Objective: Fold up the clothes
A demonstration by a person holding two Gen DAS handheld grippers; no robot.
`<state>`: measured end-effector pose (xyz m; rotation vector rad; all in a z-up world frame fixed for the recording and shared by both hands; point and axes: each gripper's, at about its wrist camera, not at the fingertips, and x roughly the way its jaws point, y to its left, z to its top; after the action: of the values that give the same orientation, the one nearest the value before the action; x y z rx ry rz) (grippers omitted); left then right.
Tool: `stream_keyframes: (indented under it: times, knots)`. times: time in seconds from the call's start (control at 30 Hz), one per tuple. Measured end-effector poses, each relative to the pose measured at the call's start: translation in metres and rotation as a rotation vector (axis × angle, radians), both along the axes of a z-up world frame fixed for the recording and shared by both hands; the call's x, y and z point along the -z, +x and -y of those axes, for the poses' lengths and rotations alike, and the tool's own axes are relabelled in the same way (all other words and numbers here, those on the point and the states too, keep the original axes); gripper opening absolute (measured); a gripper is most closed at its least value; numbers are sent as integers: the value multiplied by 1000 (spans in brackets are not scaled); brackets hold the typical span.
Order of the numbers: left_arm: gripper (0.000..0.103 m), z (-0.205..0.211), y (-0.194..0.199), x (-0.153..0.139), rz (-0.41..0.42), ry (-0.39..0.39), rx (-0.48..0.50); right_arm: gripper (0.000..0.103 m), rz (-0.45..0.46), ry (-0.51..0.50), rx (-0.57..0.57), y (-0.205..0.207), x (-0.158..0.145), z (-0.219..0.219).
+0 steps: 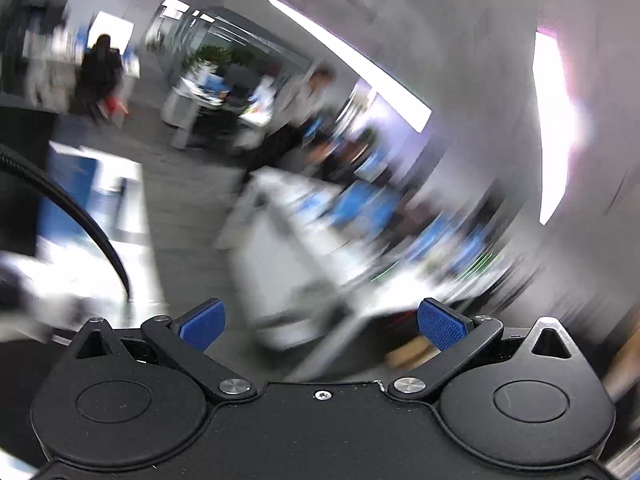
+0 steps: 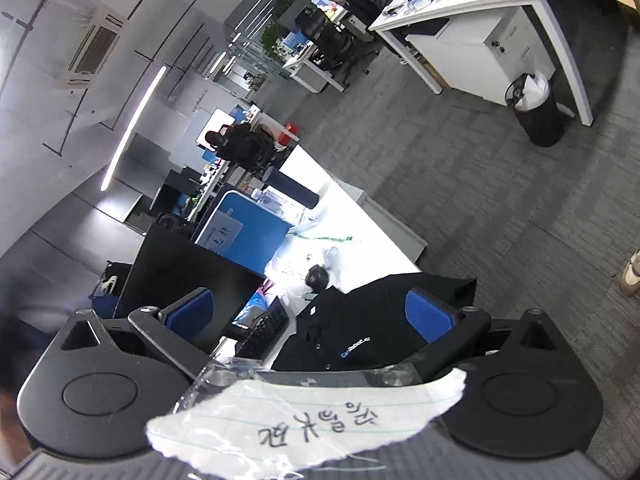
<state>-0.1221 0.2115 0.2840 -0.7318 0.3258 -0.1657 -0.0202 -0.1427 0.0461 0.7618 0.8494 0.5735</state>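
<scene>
1 black garment (image 2: pixel 372 324) on the desk (image 2: pixel 360 220), just ahead of the right gripper (image 2: pixel 310 314). Both grippers, left (image 1: pixel 322 326) too, spread wide, holding nothing.

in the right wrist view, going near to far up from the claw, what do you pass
right claw → black garment on the white table → green strip → dark cylinder → seated person in black

A garment (image 2: pixel 372 328) is draped over a table's (image 2: pixel 360 216) near corner, a keyboard (image 2: pixel 266 326) just left.
</scene>
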Motion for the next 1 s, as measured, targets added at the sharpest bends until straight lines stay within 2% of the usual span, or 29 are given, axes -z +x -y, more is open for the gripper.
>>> stream_keyframes:
  times: [0.07, 0.1, 0.13, 0.2, 0.33, 0.43, 0.53, 0.6, 0.63, 0.7, 0.73, 0.8, 0.87, 0.9, 0.93, 0.97, 1.0]
  knots:
    - [102, -17, -10, -41, 72, -231, 74, 103, -13, 7, 4, -1, 2, 1]
    - [102, -24, -15, -58, 101, -314, 105, 103, -19, 9, 1, -2, 3, 0]
    - [102, -28, -22, -73, 131, -357, 115, 103, -22, 10, -5, -3, 4, -1]
    - [102, -32, -38, -97, 196, -404, 105, 103, -27, 10, -18, -6, 6, -5]
    - [102, -37, -65, -122, 305, -465, 55, 103, -36, 8, -34, -8, 8, -12]
    - [102, -46, -74, -125, 326, -558, 66, 103, -41, 5, -35, -8, 8, -14]
    - [102, -52, -79, -126, 335, -589, 79, 103, -42, 3, -37, -9, 8, -16]
    - [102, -51, -81, -123, 373, -550, 78, 103, -39, 1, -41, -9, 8, -19]
    - [102, -55, -81, -122, 390, -505, 71, 103, -35, -2, -44, -9, 7, -21]
    - [102, -54, -75, -107, 386, -352, 77, 103, -25, -17, -53, -10, 6, -23]
    - [102, -50, -68, -91, 354, -258, 95, 103, -19, -24, -57, -10, 5, -25]
    - [102, -39, -51, -53, 253, -53, 145, 103, -9, -38, -66, -11, 4, -28]
    - [102, -30, -35, 5, 52, 130, 111, 103, 2, -56, -71, -13, 3, -28]
    - [100, -26, -32, 37, -77, 206, 44, 103, 4, -64, -71, -13, 4, -28]
    - [100, -24, -34, 66, -217, 263, -51, 103, 2, -67, -71, -14, 5, -28]
    - [99, -23, -40, 88, -324, 299, -116, 103, -5, -64, -70, -14, 6, -27]
    - [100, -24, -48, 100, -365, 309, -136, 103, -11, -61, -69, -15, 8, -27]
